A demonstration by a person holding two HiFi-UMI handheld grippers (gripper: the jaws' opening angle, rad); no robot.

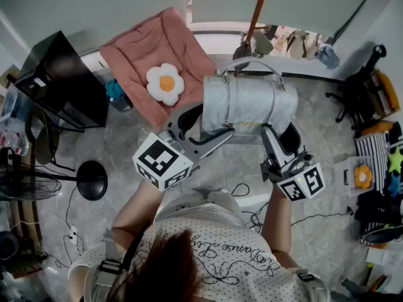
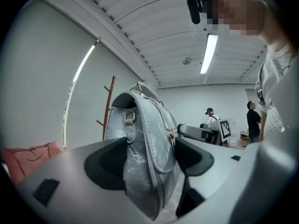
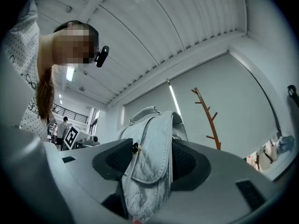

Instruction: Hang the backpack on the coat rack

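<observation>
Nearest, **left tongs** (image 1: 204, 126): jaws spread wide and clamped on the backpack's 8 o'clock end, with the pads pressing both faces in the left gripper view (image 2: 149, 155).

**Right tongs** (image 1: 280, 134): also spread wide, gripping the 4 o'clock end across the flap (image 3: 149, 160).

**Backpack** (image 1: 249, 102): silver-grey, carried lying sideways between both tongs, clear of the floor (image 1: 126, 150). It looks soft and crinkled, and probably light. The sheen suggests a slippery skin, and the body likely sags if it is pinched at one end only. The best hold for hanging is the top handle (image 1: 252, 63), at the bag's 12 o'clock edge.

Farthest, **coat rack** (image 1: 257, 8): wooden and pronged, at 12 o'clock beyond the bag and apart from it.
</observation>
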